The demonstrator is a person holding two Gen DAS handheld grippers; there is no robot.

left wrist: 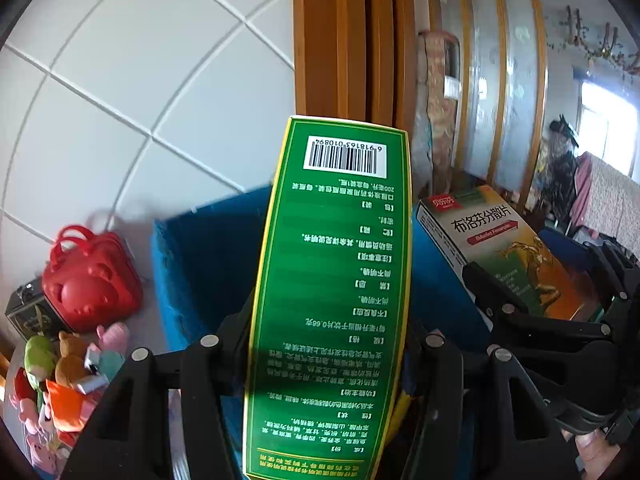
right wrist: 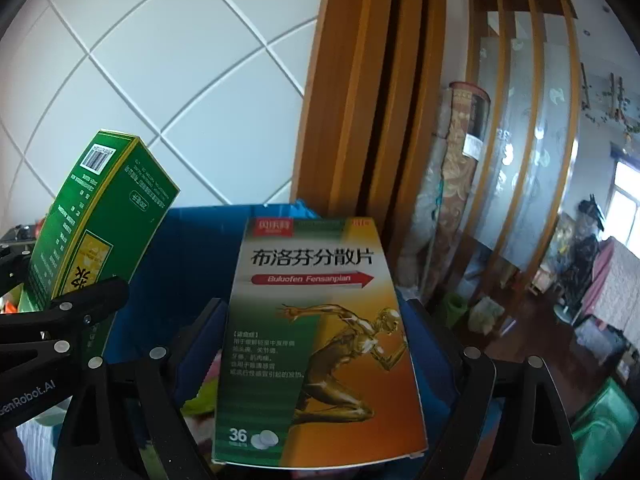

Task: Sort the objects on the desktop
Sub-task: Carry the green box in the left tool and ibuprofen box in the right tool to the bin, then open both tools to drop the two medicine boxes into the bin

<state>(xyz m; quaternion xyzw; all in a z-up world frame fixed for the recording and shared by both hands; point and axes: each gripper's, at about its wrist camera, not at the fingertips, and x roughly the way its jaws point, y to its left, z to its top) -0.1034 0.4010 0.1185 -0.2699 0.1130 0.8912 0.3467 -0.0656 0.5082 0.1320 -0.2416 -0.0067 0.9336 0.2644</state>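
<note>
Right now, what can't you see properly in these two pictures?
- Inside of the blue bin: both views, hidden by the green box and the ibuprofen box.
- Bottom of the green box: left wrist view, cut off by the picture's edge.
- Pile of small toys: left wrist view, too small and partly behind the left tongs.
- Dark box behind the red bag: mostly hidden.

Blue bin open ahead, red bag and toys crowding left — wall behind
</note>
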